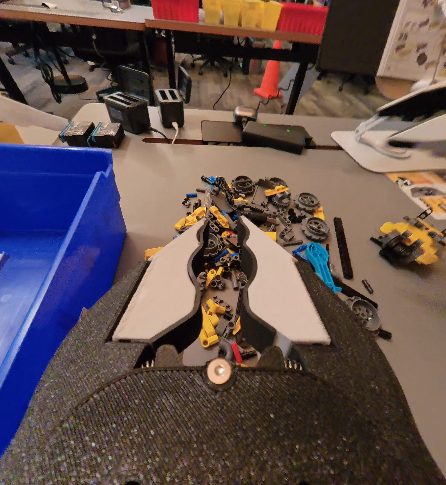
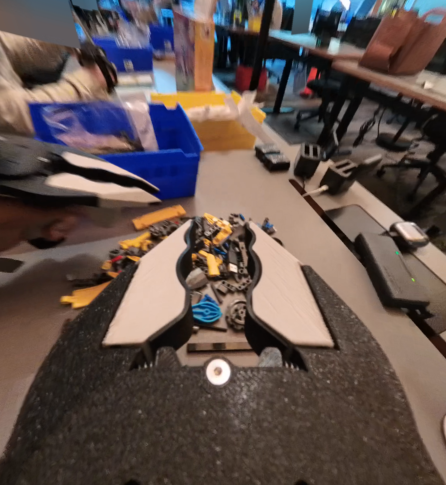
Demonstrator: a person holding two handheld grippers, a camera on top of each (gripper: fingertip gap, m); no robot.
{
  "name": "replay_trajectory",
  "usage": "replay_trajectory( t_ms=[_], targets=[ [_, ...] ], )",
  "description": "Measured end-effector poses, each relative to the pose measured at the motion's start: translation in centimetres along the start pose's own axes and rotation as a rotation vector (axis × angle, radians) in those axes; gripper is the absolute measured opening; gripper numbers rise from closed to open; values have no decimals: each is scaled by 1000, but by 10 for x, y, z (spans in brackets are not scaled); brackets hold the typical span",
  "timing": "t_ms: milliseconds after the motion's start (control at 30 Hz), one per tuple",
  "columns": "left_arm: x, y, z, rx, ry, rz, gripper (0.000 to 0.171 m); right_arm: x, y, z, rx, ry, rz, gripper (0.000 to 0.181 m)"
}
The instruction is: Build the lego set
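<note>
A pile of small yellow, black and blue building-toy pieces (image 1: pixel 245 225) lies on the grey table (image 1: pixel 151 183). My left gripper (image 1: pixel 223 220) is open and empty, its grey fingers (image 1: pixel 169 283) low over the near side of the pile. My right gripper (image 2: pixel 219 223) is open and empty, over the same pile (image 2: pixel 214 252) from another side. A light-blue piece (image 2: pixel 206 311) and a grey wheel (image 2: pixel 237 315) lie between its fingers. The left gripper (image 2: pixel 158 195) also shows at the left of the right wrist view. The right gripper (image 1: pixel 384 126) shows blurred at the right of the left wrist view.
A large blue bin (image 1: pixel 59 236) stands left of the pile, with a yellow bin (image 2: pixel 216 126) behind it. A part-built yellow and black model (image 1: pixel 410 241) sits to the right. Black chargers (image 1: pixel 148 110), a black box (image 1: pixel 274 136) and a white stand (image 1: pixel 389 160) line the far edge.
</note>
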State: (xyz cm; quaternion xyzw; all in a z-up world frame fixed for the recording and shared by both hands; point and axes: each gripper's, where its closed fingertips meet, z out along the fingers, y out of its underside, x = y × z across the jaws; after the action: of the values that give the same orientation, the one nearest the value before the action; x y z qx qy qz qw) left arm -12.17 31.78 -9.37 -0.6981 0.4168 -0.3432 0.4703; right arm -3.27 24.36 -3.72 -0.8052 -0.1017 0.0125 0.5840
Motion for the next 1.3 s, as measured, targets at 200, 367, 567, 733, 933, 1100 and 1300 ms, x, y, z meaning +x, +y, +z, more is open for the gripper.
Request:
replay_trajectory(
  t_ms=[200, 367, 567, 733, 933, 1100, 1300],
  targets=[
    [-5, 8, 2, -38, -4, -21, 20, 25, 65, 73, -413, 2, 39, 43],
    [-7, 18, 7, -97, -66, 80, 20, 30, 103, 107, -588, 11, 86, 44],
    [-6, 19, 8, -107, -72, 101, 20, 25, 120, 119, -657, -76, 169, 30],
    [-7, 15, 6, -81, -60, 70, 20, 28, 94, 114, -553, -117, 215, 6],
    [-7, 14, 5, -77, -64, 72, 20, 51, 60, 96, -479, -54, 186, 6],
    [-7, 14, 6, -82, -67, 77, 21, 64, 69, 90, -514, 10, 159, 6],
    [-8, 15, 6, -83, -72, 79, 21, 49, 96, 97, -583, -43, 186, 6]
  ],
)
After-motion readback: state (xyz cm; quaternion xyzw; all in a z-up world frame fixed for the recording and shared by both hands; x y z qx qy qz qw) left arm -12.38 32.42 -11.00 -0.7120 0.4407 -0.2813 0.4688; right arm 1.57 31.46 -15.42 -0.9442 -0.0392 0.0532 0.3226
